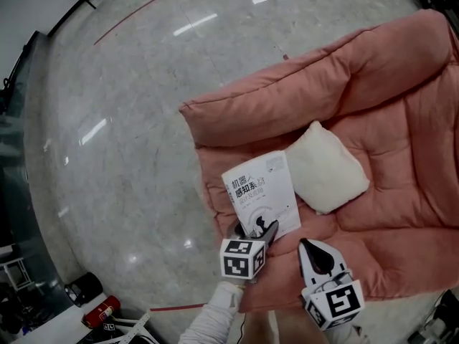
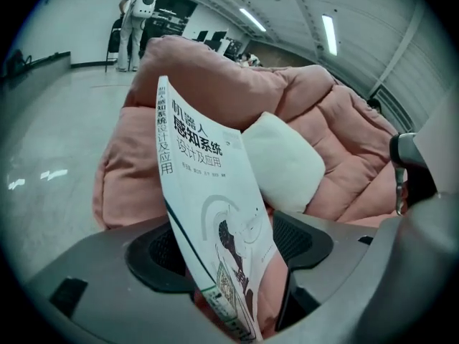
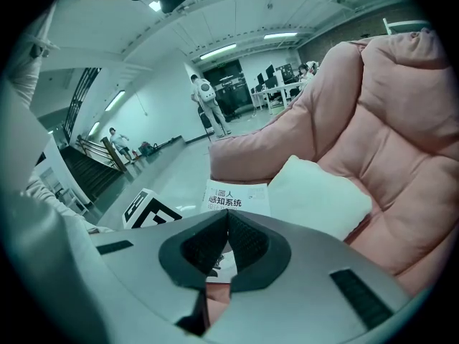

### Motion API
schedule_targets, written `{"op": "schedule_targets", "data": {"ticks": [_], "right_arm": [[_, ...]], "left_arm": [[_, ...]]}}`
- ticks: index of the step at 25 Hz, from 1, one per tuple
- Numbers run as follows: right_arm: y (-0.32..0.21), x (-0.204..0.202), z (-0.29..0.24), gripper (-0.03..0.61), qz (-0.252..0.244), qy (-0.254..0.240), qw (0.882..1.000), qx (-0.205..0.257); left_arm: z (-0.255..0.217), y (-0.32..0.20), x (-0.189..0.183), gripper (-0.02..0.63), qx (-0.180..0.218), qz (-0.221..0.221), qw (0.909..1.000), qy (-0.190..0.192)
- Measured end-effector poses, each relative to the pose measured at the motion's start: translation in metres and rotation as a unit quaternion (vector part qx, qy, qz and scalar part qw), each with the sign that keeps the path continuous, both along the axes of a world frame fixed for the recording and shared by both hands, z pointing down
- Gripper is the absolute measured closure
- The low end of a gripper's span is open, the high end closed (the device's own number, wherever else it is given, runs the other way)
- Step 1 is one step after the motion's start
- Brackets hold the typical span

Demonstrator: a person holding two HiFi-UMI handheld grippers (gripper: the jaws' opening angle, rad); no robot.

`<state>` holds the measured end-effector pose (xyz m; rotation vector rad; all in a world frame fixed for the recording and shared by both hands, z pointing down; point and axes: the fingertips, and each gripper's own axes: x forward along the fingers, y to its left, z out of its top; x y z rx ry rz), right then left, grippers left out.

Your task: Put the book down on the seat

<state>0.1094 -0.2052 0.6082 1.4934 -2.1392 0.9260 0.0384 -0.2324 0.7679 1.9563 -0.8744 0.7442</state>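
The left gripper point(image 1: 254, 229) is let go: its jaws stand wide apart, and the near edge of the book point(image 1: 262, 192) sits between them with nothing squeezing it. The right gripper point(image 1: 314, 252) is closed up tight with nothing in it, and it hangs nearer to us than the white pillow point(image 1: 326, 167). The book is on the pink seat point(image 1: 387, 213), just beside the pillow on the pillow's left, with its cover up. In the left gripper view it looks tipped up a bit at the near end, so I think it is not lying fully flat yet. It looks like a thin paper book, so it is likely light and bendy, and its smooth cover may be slippery. The best place to hold it is the near edge, close to the spine, where it bends least. The seat looks soft and puffy, so the book will sink in a little and not bang. The book is close to the seat's front edge, so it could slide off there. There is more open room on the seat past the pillow and to its right. Left of the pillow, beyond the seat's fat side roll point(image 1: 287, 92), is the shiny floor point(image 1: 122, 120), wide and bare.
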Motion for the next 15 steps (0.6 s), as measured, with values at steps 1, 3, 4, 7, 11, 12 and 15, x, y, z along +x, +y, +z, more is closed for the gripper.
{"op": "schedule_targets", "data": {"ticks": [1,3,4,7,11,12,15], "right_arm": [[0.001,-0.001,-0.002,0.574,-0.001,0.0,1.0,0.002],[0.003,-0.004,-0.007,0.573,-0.004,0.0,1.0,0.007],[0.004,-0.006,-0.01,0.573,-0.005,-0.001,1.0,0.009],[0.007,-0.012,-0.018,0.574,-0.007,-0.001,1.0,0.014],[0.013,-0.02,-0.029,0.574,-0.011,0.0,1.0,0.022],[0.014,-0.022,-0.032,0.573,-0.012,0.001,1.0,0.024],[0.021,-0.028,-0.042,0.573,-0.013,0.001,1.0,0.028]], "left_arm": [[-0.001,0.001,-0.004,0.268,-0.001,-0.008,1.0,-0.003],[-0.003,0.004,-0.015,0.264,-0.005,-0.02,0.9997,-0.01],[-0.005,0.005,-0.021,0.262,-0.005,-0.027,0.9995,-0.013],[-0.015,0.006,-0.041,0.262,0.003,-0.048,0.9986,-0.021],[-0.041,0.009,-0.053,0.264,0.032,-0.051,0.9979,-0.023],[-0.047,0.011,-0.053,0.264,0.035,-0.05,0.998,-0.019],[-0.067,0.02,-0.05,0.264,0.041,-0.048,0.998,-0.006]]}}
